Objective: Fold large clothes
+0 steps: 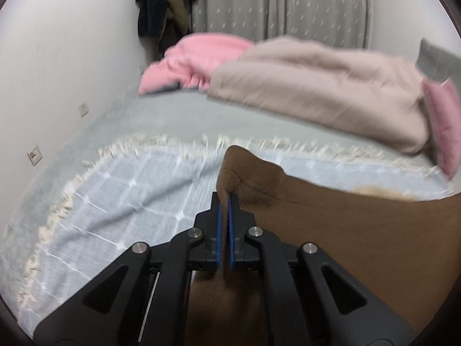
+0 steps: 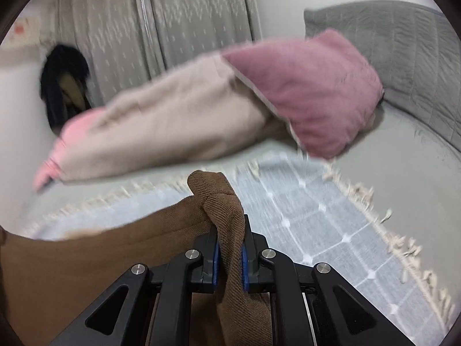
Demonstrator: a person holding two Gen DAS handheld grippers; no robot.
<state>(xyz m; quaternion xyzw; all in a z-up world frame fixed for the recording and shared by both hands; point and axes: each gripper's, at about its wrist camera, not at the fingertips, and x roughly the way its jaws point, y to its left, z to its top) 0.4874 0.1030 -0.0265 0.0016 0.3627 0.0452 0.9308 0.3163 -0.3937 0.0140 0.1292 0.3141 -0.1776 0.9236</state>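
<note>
A large brown garment (image 1: 345, 245) hangs stretched between my two grippers, lifted above a light blue checked cloth (image 1: 121, 196) on the bed. My left gripper (image 1: 225, 199) is shut on one bunched corner of the garment, which pokes up past the blue pads. In the right wrist view my right gripper (image 2: 229, 230) is shut on another bunched corner of the brown garment (image 2: 86, 259), whose fabric runs off to the left. The checked cloth (image 2: 311, 216) with its fringe lies below and to the right.
A beige quilt (image 1: 317, 86) and pink bedding (image 1: 198, 60) are piled at the far side of the bed. A pink pillow (image 2: 311, 86) and a grey cushion (image 2: 403, 52) lie at the right. Dark clothes (image 1: 164, 8) hang in the corner by grey curtains (image 1: 288, 3). A white wall (image 1: 57, 57) runs along the left.
</note>
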